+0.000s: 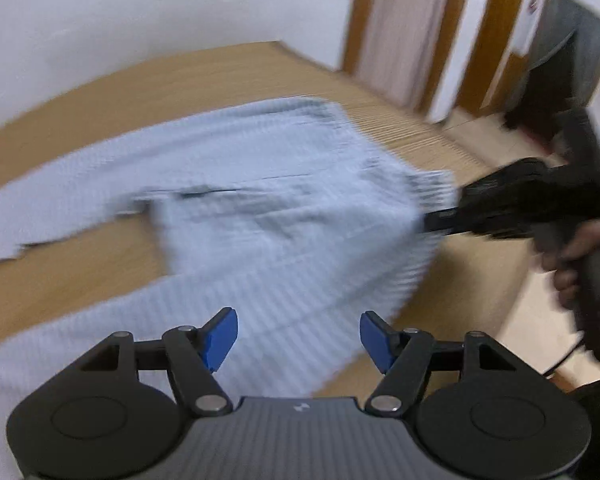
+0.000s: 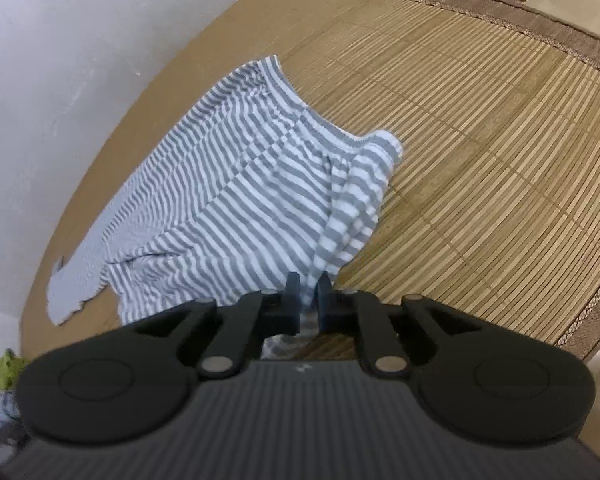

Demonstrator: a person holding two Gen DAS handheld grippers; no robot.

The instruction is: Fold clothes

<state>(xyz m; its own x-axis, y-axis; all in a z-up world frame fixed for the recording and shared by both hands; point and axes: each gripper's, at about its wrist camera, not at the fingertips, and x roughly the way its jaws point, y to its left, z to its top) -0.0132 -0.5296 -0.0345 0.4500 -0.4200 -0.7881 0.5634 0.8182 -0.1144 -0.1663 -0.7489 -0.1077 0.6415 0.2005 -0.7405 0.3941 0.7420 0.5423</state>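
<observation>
Though it sprawls across the bamboo mat (image 2: pixel 480 152), the striped garment (image 2: pixel 228 184) looks light, soft and limp, best pinched at a hem or corner. The right gripper (image 2: pixel 308 284) clamps its raised edge at six o'clock; the left gripper (image 1: pixel 298 338) hovers above it, spread wide and empty.

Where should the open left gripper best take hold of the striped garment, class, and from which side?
Probably the free near edge of the striped garment, approached from above. The right gripper already pinches one corner; the left gripper hovers open over flat cloth on the bamboo mat.
</observation>
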